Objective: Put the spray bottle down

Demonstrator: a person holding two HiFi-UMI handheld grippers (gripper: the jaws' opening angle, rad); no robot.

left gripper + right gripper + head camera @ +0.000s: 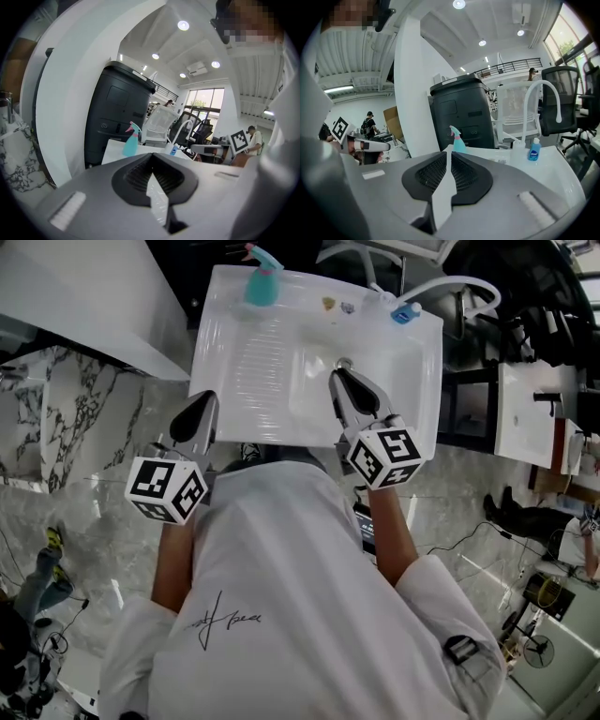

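The teal spray bottle (262, 282) with a pink trigger stands upright on the far left corner of the white sink (244, 362), with no gripper on it. It also shows in the left gripper view as the spray bottle (131, 139) and in the right gripper view as the spray bottle (458, 139), well ahead of the jaws. My left gripper (208, 395) (151, 154) hovers at the sink's near left edge, tips touching, empty. My right gripper (337, 376) (449, 153) is over the basin near the drain (344, 363), with a narrow slit between its pads and nothing in it.
A small blue bottle (405, 312) (534, 151) stands by the curved white faucet (450, 285) (543, 103) at the sink's far right. A black bin (117, 117) (461, 112) rises behind the sink. Marble floor lies to the left, and a second white counter (530, 418) stands to the right.
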